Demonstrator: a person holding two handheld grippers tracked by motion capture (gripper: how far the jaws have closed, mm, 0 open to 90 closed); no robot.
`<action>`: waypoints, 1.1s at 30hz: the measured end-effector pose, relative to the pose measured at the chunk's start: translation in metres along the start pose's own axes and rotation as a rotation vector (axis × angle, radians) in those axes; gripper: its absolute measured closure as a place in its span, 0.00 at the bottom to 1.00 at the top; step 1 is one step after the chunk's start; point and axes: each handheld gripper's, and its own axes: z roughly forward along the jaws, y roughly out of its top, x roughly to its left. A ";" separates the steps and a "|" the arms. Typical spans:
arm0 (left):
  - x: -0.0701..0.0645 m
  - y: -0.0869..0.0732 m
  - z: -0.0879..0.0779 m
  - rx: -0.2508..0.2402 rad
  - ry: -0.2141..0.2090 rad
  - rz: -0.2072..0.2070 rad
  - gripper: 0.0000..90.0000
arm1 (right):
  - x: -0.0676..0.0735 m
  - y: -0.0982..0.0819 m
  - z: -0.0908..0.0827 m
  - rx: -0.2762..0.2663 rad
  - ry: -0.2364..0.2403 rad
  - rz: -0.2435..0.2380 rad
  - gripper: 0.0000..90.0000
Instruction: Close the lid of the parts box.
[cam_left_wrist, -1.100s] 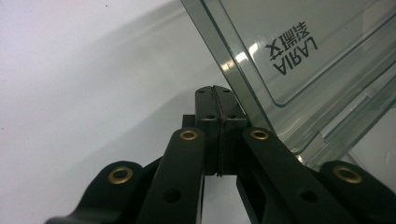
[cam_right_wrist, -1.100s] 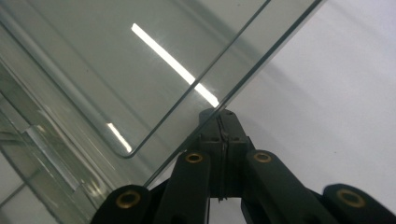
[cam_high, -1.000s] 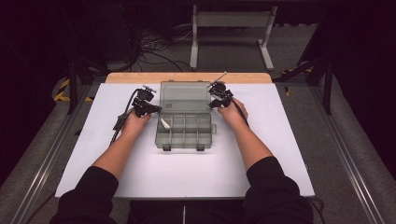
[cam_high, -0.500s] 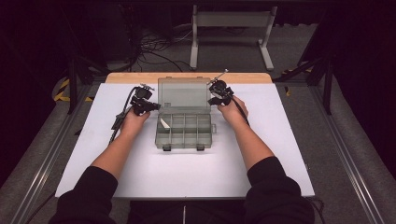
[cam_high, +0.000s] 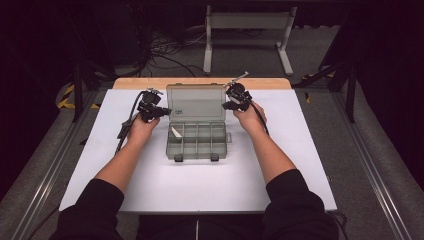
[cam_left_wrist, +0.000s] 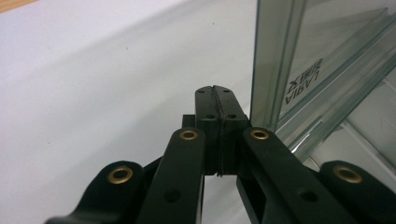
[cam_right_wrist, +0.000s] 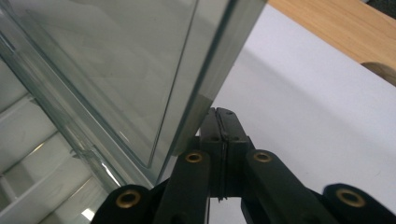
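A clear grey compartment box (cam_high: 197, 145) lies open on the white table top (cam_high: 200, 185), its lid (cam_high: 196, 102) raised at the back. My left gripper (cam_high: 165, 111) sits at the lid's left edge, shut with nothing between its pads. In the left gripper view the shut tips (cam_left_wrist: 217, 91) stand just beside the lid's edge (cam_left_wrist: 271, 60). At the lid's right edge is my right gripper (cam_high: 226, 106), also shut and empty. Its tips (cam_right_wrist: 223, 114) lie close against the lid's edge (cam_right_wrist: 219, 60); contact cannot be told. A small white piece (cam_high: 176, 131) lies in a left compartment.
A wooden strip (cam_high: 200, 82) runs along the table's far edge. Beyond it stand a metal frame (cam_high: 247, 30) and cables on the floor (cam_high: 160, 55). Metal rails (cam_high: 380, 190) run along both sides of the table. White surface lies open in front of the box.
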 end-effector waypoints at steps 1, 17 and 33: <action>0.000 0.000 -0.001 -0.004 -0.001 0.004 1.00 | 0.000 0.000 -0.001 -0.003 0.000 -0.001 1.00; -0.003 0.001 -0.021 -0.045 -0.030 0.031 1.00 | 0.009 0.001 -0.029 -0.063 0.019 -0.041 1.00; -0.016 0.004 -0.039 -0.082 -0.066 0.040 0.99 | 0.020 -0.002 -0.060 -0.126 0.045 -0.074 1.00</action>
